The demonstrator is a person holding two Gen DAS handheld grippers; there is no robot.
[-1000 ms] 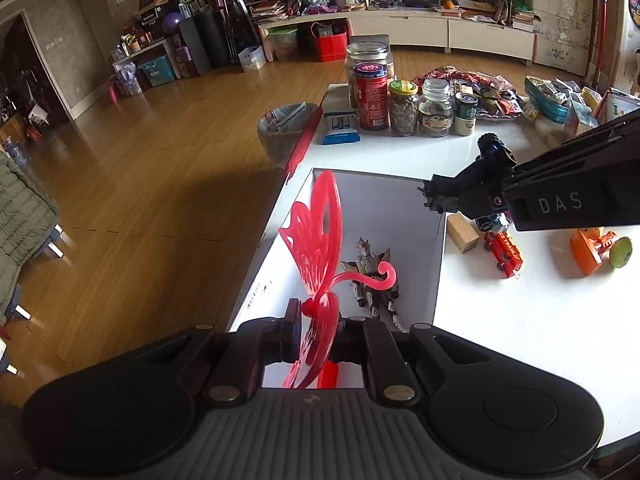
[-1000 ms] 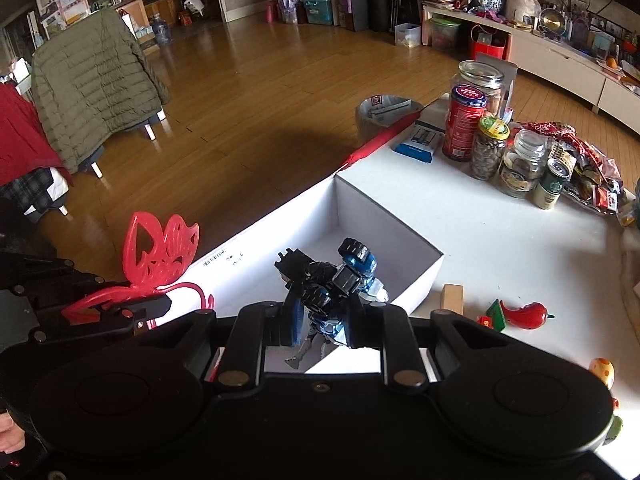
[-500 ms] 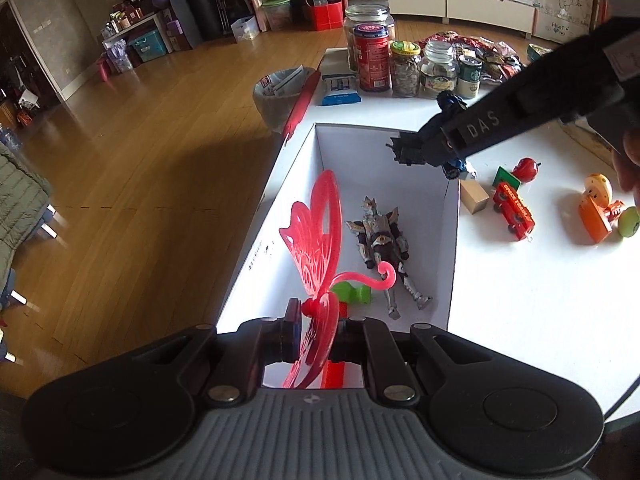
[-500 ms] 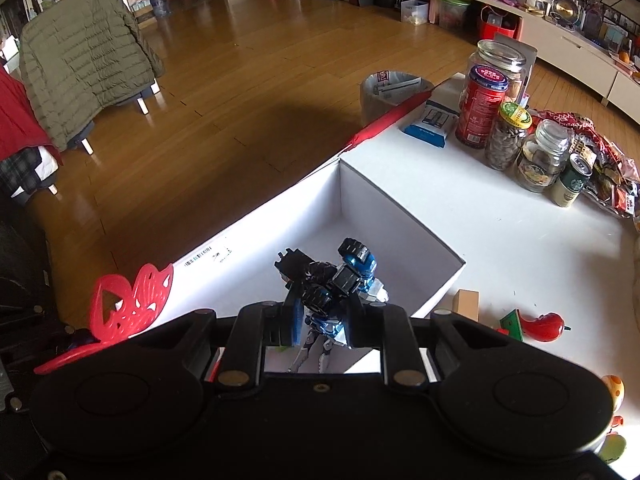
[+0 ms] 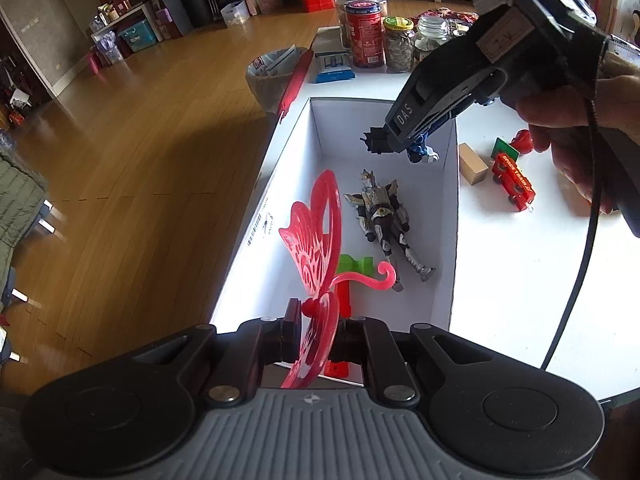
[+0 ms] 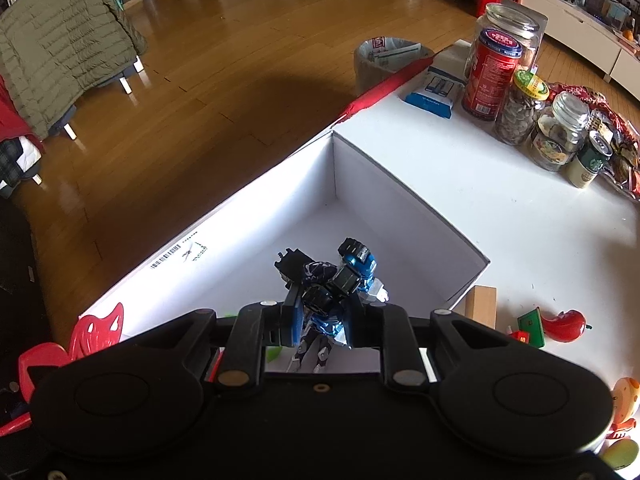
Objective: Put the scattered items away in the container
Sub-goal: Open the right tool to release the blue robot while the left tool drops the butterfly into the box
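My left gripper [image 5: 316,320] is shut on a red plastic butterfly [image 5: 316,224], held on edge over the near end of the white box [image 5: 454,220]. On the box floor lie a silver-and-black robot figure [image 5: 384,216] and a green-and-red toy [image 5: 354,266], partly hidden by the butterfly. My right gripper [image 6: 320,316] is shut on a blue-and-black robot figure [image 6: 340,276] above the box [image 6: 400,216]. Seen from the left wrist, the right gripper [image 5: 384,144] hangs over the box's far end, with the blue robot [image 5: 422,154] under its fingers.
On the white table right of the box lie a wooden block [image 5: 472,164], a red train car [image 5: 514,180], a red chili toy [image 6: 564,324] and an orange toy [image 6: 624,396]. Jars and cans [image 6: 496,76] stand at the back. A waste bin [image 6: 384,60] sits on the floor past the table's edge.
The right gripper has carried the blue robot leftward and down, from beside the box to over its far end. The left gripper has sunk a little, still holding the butterfly.
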